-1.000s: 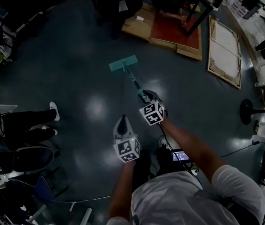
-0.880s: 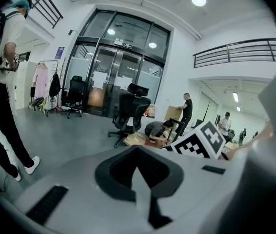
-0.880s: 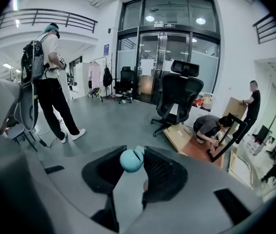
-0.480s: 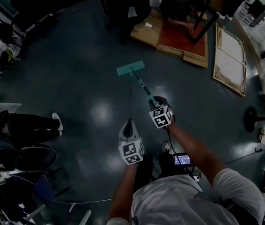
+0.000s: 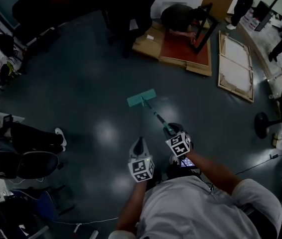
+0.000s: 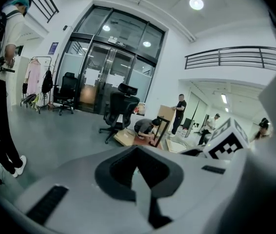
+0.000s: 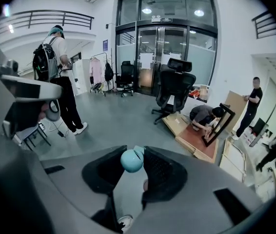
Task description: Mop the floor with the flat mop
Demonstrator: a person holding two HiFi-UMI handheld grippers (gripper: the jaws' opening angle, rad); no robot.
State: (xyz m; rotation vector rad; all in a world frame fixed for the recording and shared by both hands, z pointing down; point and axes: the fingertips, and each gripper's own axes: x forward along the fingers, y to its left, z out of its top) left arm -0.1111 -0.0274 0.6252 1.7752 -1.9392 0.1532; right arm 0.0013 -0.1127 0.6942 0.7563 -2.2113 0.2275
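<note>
1. Standing here, I can't read a single word, number or brand anywhere.
2. The blue sign (image 7: 105,45) just left of the glass doors (image 7: 165,57) has print too small to make out.
3. The left gripper (image 5: 140,143) and right gripper (image 5: 171,130) bear black-and-white square markers, no letters.

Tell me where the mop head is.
In the head view, the mop head lies flat on the floor near centre, ahead of the right gripper holding its handle.
</note>
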